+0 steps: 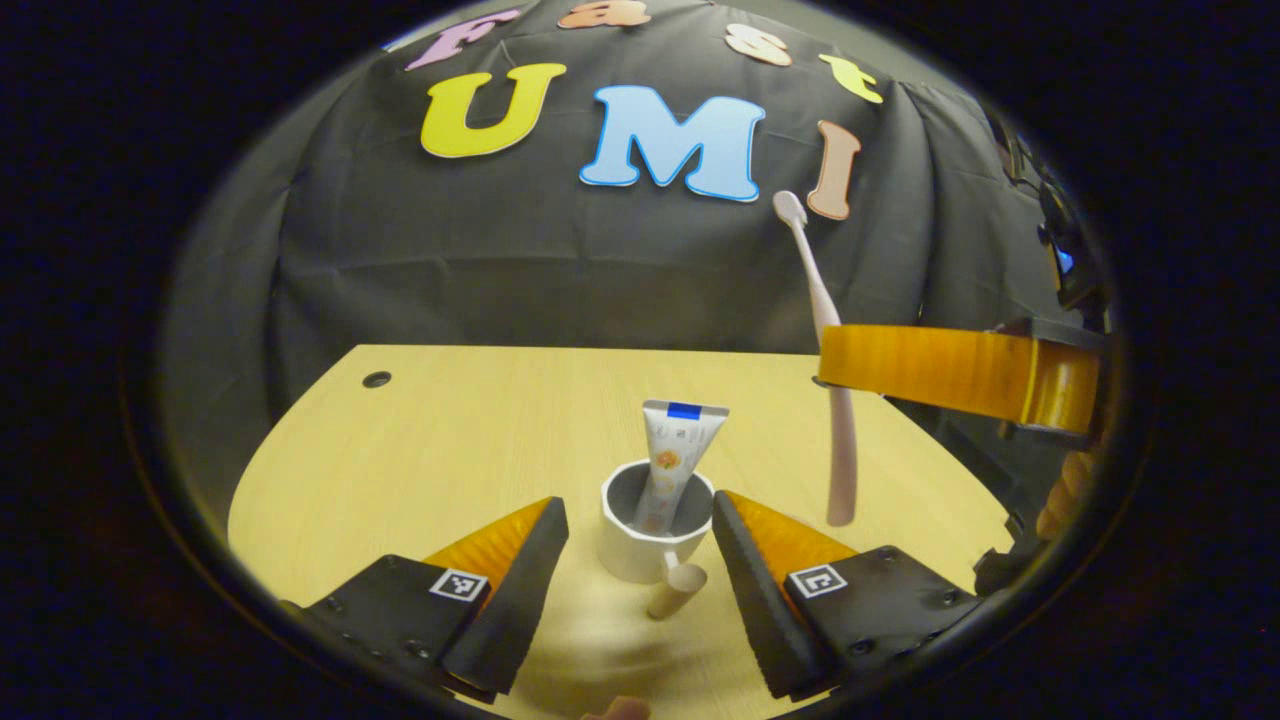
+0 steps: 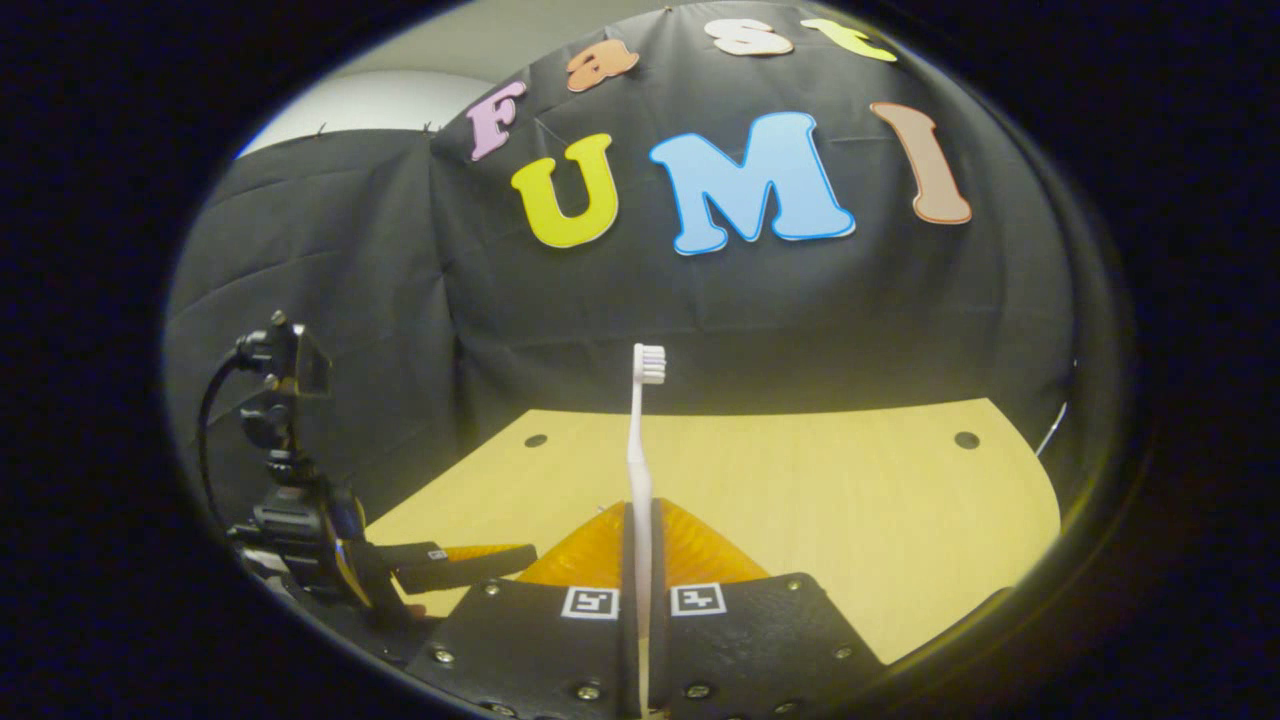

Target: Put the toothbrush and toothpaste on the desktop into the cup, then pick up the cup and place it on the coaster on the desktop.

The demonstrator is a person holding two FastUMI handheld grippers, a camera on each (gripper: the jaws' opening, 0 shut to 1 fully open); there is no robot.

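In the right gripper view, the right gripper (image 2: 640,560) is seen closed on the toothbrush (image 2: 640,470), both fingers pressed to the handle, which stands upright with the bristle head at twelve o'clock above the desktop (image 2: 850,500). In the left gripper view, the left gripper (image 1: 640,560) is held wide apart around the cup (image 1: 655,530), its fingers not touching it. The toothpaste (image 1: 672,465) is seen standing in the cup, cap end down. The toothbrush is found at two o'clock from the cup, off the desktop.
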